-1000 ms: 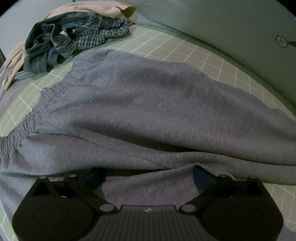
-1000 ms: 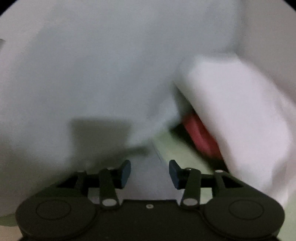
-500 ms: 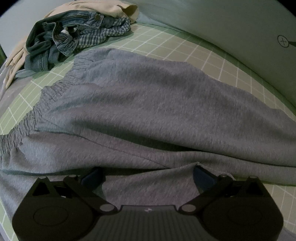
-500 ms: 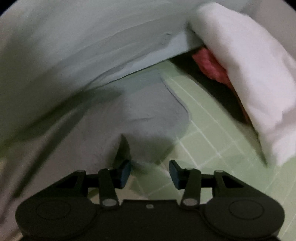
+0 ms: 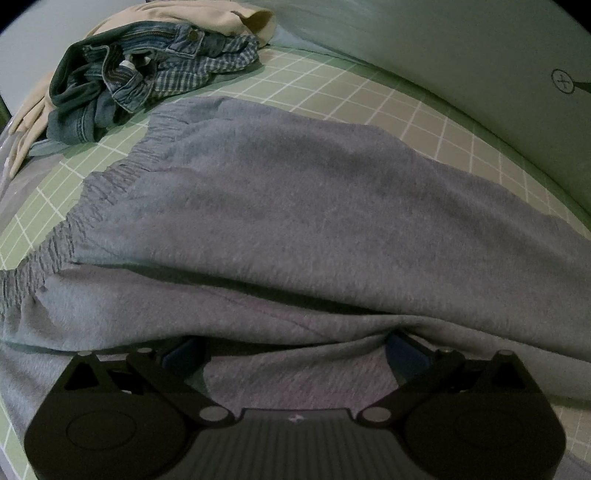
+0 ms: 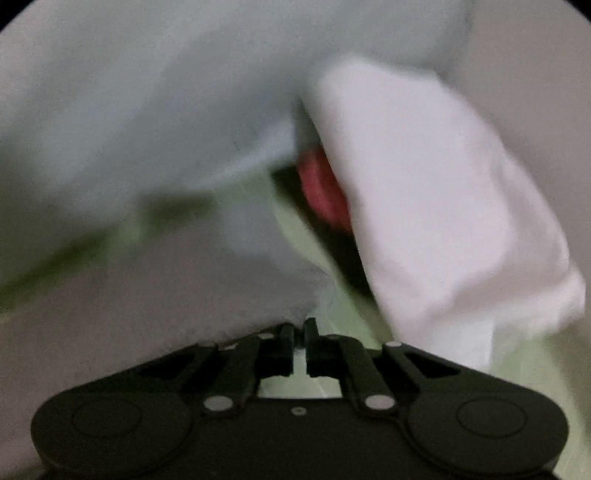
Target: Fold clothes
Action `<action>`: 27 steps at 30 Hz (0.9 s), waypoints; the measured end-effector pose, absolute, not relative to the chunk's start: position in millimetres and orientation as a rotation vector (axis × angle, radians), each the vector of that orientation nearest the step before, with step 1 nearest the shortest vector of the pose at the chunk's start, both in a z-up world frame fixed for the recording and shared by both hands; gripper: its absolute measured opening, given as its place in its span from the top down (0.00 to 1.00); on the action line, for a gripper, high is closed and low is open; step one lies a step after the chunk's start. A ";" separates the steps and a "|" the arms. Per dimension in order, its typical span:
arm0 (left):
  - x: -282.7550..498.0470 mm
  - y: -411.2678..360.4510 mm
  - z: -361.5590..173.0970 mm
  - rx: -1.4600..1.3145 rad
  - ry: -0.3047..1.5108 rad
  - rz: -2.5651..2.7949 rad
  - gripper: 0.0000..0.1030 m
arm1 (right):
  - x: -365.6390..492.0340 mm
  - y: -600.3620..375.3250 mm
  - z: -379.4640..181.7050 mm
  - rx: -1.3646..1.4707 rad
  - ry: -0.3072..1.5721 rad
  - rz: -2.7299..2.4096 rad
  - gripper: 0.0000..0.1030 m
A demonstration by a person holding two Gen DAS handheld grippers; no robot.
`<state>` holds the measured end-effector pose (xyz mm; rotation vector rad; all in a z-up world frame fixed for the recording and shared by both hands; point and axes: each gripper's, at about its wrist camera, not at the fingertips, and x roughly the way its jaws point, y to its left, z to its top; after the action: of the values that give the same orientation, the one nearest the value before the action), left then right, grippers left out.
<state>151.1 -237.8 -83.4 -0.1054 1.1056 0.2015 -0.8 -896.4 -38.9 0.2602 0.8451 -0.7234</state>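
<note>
Grey sweatpants point(image 5: 295, 206) lie spread on a green gridded mat point(image 5: 369, 96), elastic waistband at the left. My left gripper point(image 5: 291, 350) is open, its blue pads wide apart with grey fabric lying between and over them. In the blurred right wrist view, my right gripper point(image 6: 299, 332) has its jaws nearly closed at the edge of the grey sweatpants fabric point(image 6: 166, 295); whether cloth is pinched is unclear.
A pile of denim jeans point(image 5: 110, 81), a checked shirt point(image 5: 207, 66) and a beige garment point(image 5: 199, 14) sits at the mat's far left. A white folded cloth point(image 6: 443, 203) with something red point(image 6: 321, 184) under it lies right of my right gripper.
My right gripper's jaws closed from open to almost shut at the sweatpants edge, and its view swung. The left gripper crept slightly forward, still open.
</note>
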 end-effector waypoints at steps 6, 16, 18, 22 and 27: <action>150.4 -235.0 -83.6 -0.103 1.113 0.197 0.00 | -40.4 -893.6 -52.8 0.467 0.814 -0.813 0.61; 150.8 -235.6 -83.4 -0.102 1.121 0.192 0.00 | -34.7 -901.2 -72.4 0.666 0.742 -0.852 0.42; 150.7 -235.4 -83.6 -0.103 1.120 0.192 0.00 | -25.7 -908.4 -73.7 0.631 0.747 -0.868 0.42; 150.6 -236.0 -84.1 -0.103 1.117 0.194 0.00 | -5.1 -916.0 -75.0 0.523 0.782 -0.866 0.62; 150.3 -235.8 -84.3 -0.103 1.116 0.195 0.00 | 34.6 -884.0 -69.8 0.205 0.858 -0.727 0.97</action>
<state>150.3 -235.8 -84.3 -0.1029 1.1159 0.1945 34.6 -884.0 -69.8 0.2052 0.8584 -0.7266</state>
